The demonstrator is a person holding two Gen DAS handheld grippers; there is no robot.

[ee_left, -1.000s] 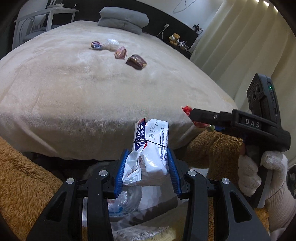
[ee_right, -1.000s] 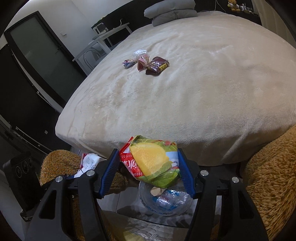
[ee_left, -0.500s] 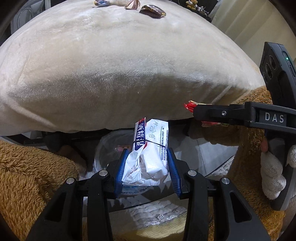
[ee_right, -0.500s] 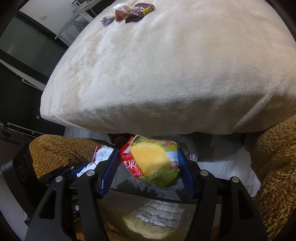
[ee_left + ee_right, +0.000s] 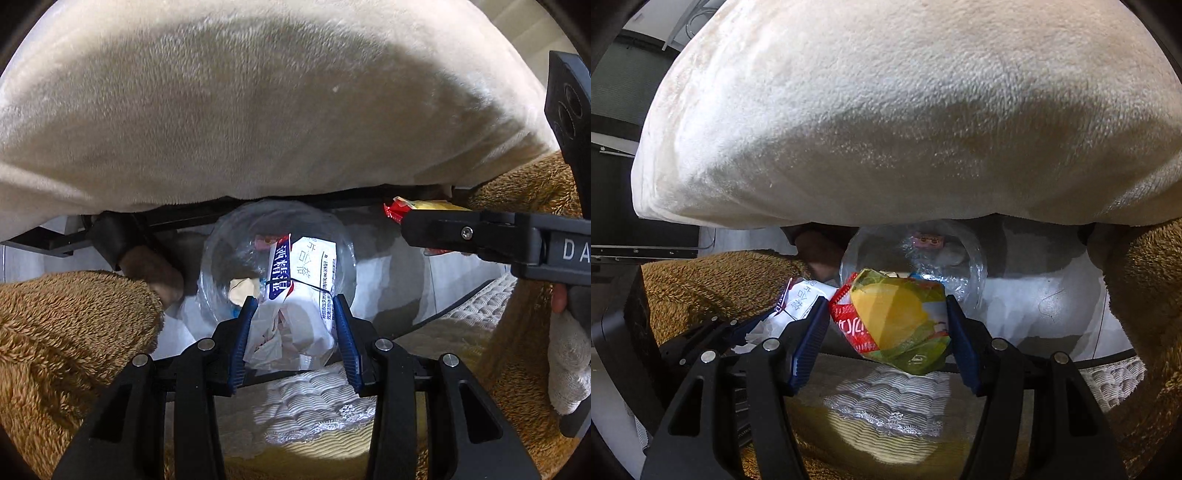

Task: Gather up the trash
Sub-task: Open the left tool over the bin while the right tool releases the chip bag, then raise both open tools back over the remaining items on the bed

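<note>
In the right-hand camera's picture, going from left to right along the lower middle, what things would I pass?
Brown fuzzy sleeve → white wrapper held by the left gripper → green and yellow snack bag clamped in the right gripper → clear plastic bin bag → fuzzy brown fabric.

The clear trash bag (image 5: pixel 221 266) is partly hidden behind the white packet (image 5: pixel 299 295) (its contents blur together).
</note>
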